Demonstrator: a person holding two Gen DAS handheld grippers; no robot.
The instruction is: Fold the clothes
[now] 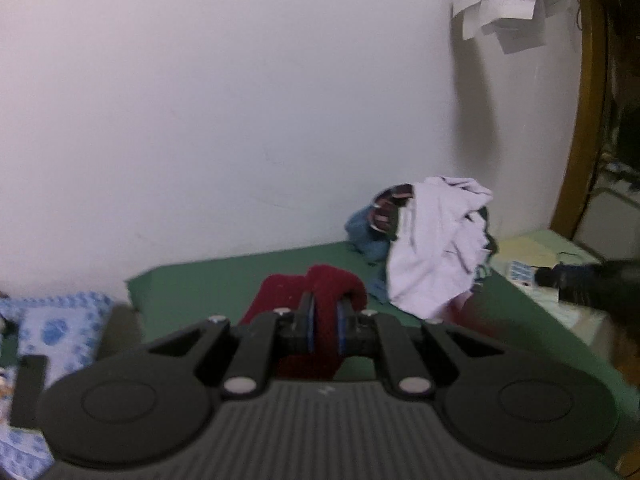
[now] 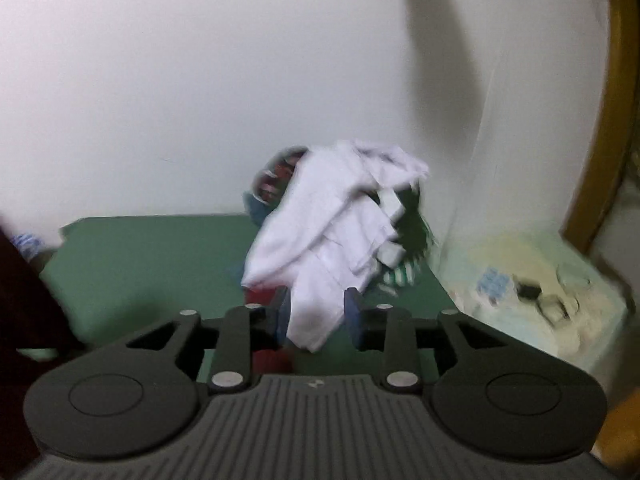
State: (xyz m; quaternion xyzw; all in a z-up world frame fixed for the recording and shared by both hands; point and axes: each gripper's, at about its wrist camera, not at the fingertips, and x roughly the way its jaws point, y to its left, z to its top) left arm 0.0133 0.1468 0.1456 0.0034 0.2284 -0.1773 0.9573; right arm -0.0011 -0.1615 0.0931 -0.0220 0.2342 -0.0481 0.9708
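Observation:
My left gripper (image 1: 325, 308) is shut on a dark red garment (image 1: 316, 292), which bulges over the fingers and hangs down between them above the green bed (image 1: 208, 280). My right gripper (image 2: 316, 312) stands open; its blue-padded fingers (image 2: 354, 312) flank the lower edge of a white garment (image 2: 332, 224), with gaps on both sides. That white garment (image 1: 432, 240) tops a heap of clothes in the far corner. A bit of red cloth (image 2: 264, 294) shows behind the right gripper's left finger. The right wrist view is blurred.
The heap also holds a blue piece (image 1: 366, 236) and a green striped piece (image 2: 404, 272). A side table (image 1: 560, 280) with papers and dark items stands right of the bed. A blue-patterned pillow (image 1: 56, 332) lies at left. A wooden door frame (image 1: 580, 120) rises at right.

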